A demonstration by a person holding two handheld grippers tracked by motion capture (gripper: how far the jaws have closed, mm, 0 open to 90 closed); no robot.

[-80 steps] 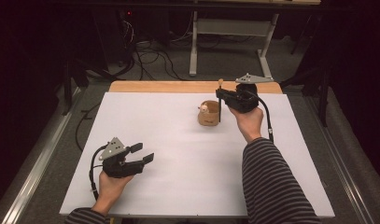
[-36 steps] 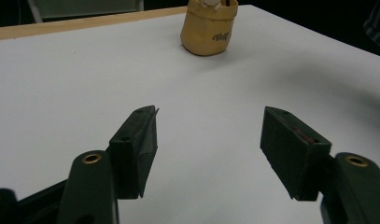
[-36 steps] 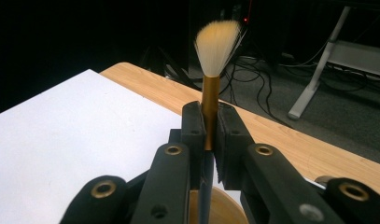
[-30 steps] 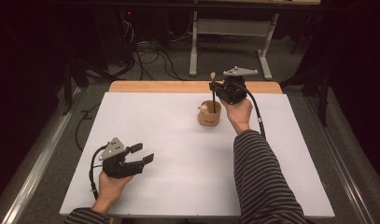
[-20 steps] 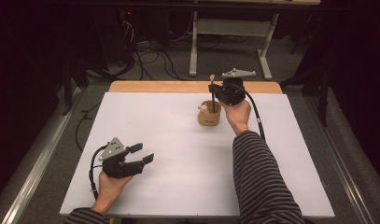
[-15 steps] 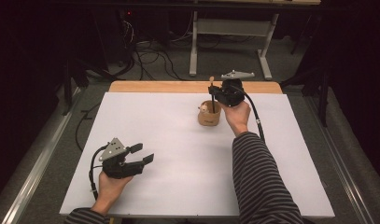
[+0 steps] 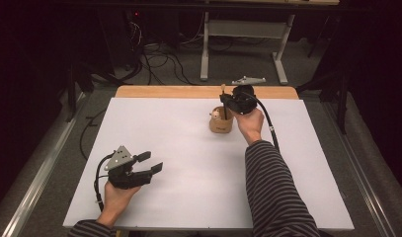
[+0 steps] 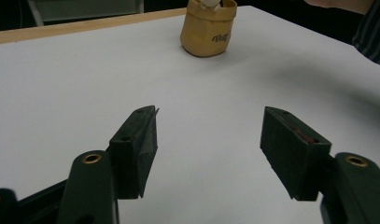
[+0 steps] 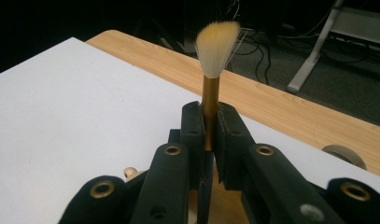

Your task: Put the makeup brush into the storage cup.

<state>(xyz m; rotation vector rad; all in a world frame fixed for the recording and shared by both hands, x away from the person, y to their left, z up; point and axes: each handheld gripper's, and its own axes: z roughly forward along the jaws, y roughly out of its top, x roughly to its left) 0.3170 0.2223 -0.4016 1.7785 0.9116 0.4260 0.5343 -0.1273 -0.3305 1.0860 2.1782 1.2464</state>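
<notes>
Evidently the right gripper (image 7: pixel 231 101) had its fingers clenched on a brush (image 9: pixel 211 88), held upright over a small tan holder (image 7: pixel 221 120) that stood on the white counter (image 7: pixel 188 148) near the far edge, a little right of the middle. In the right gripper view the two black pads pressed on the golden metal sleeve just below the pale bristle tuft, which pointed up and stood free of the grip. The lower handle ran down between the jaws and out of sight, so whether its end was already inside the holder could not be told.

The brush looked light and stiff along its shaft, with a smooth sleeve that was probably a bit slippery; the bristles were soft and would splay or bend if squeezed. The sleeve or the handle below it seemed the right place to hold, and the grip sat there.

The holder looked small and light, likely to tip or slide if the handle pushed sideways on its rim. A small pale object showed at its mouth.

The left gripper (image 7: pixel 139 168) rested near the counter's near left corner, fingers (image 8: pixel 136 144) released and spread wide, grasping nothing, well apart from the holder.
</notes>
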